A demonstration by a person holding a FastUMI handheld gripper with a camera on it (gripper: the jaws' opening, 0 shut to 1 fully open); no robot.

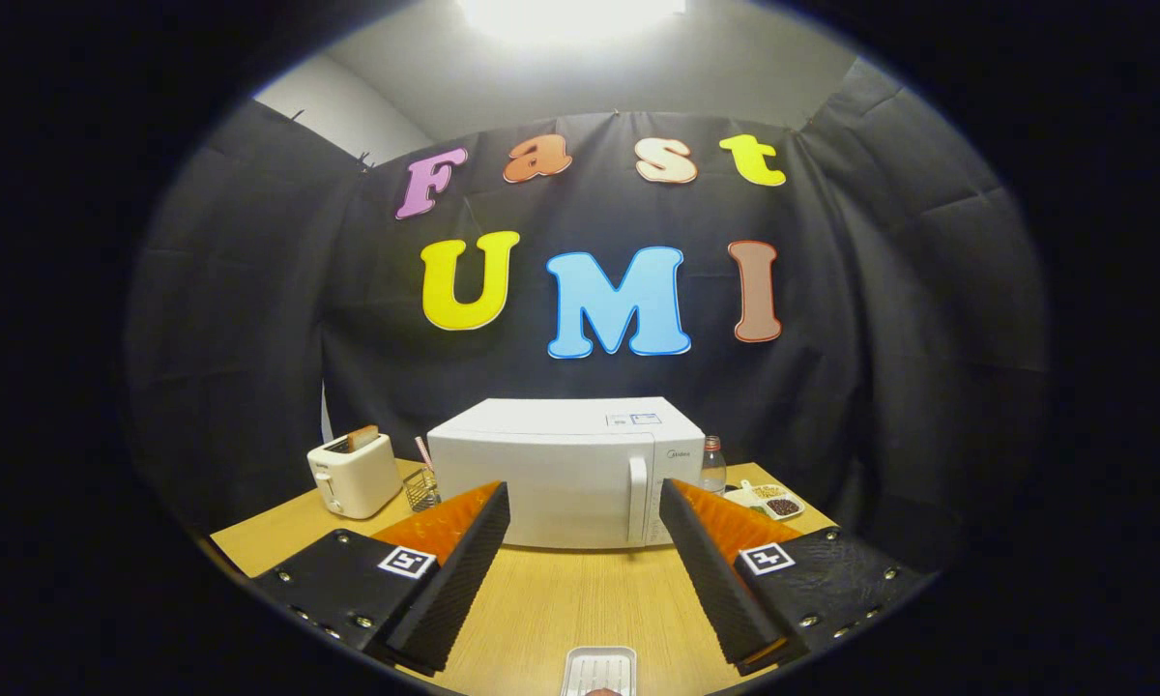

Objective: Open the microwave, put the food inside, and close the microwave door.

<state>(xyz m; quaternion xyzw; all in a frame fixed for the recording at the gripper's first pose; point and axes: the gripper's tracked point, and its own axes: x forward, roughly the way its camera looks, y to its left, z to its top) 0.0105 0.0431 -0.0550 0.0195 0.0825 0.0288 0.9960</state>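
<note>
The tongs [585, 541] hang spread wide over the wooden counter [561, 599], their two fingers well apart and holding nothing, with bare wood between them. Each finger carries a small square black-and-white marker on its upper face. Beyond the fingertips, set back on the counter against the booth's black cloth wall, stands the white microwave [565, 474], its door shut and its upright handle [638, 501] near the right side of the front, next to the control panel. Close under the tongs, between the roots of the two fingers, lies a small white ribbed tray [599, 670] with something reddish on it at the near end; too little of it shows to tell what the food is. To the left of the microwave sits a cream toaster [354, 474] with a slice of bread standing in its slot, and between toaster and microwave a small wire basket [421, 488] holds a pink straw-like stick. To the right of the microwave stands a clear bottle [712, 466], and just beside that a white divided dish [771, 501] with dark and yellowish bits in its compartments.
</note>
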